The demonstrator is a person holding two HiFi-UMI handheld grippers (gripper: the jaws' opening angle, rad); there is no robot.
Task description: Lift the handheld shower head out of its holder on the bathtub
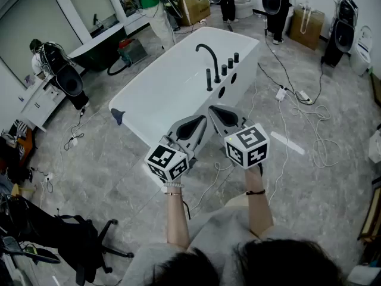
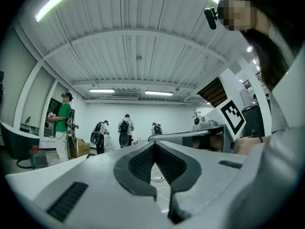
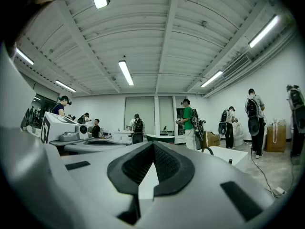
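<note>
- Slim black handheld shower head (image 1: pixel 209 79) stands upright in its holder on the rim of the white oval bathtub (image 1: pixel 161 94), beside the curved black spout (image 1: pixel 212 53).
- Left hand-held gripper (image 1: pixel 199 123) and right hand-held gripper (image 1: pixel 215 111): jaws closed, empty, held level.
- Shower head lies straight ahead beyond both tips. The right one looks nearer.

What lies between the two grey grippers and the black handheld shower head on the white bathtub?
Head view: only the white bathtub's own rim and outer wall; no other object.

The bathtub (image 1: pixel 161 88) has its near end hidden.
</note>
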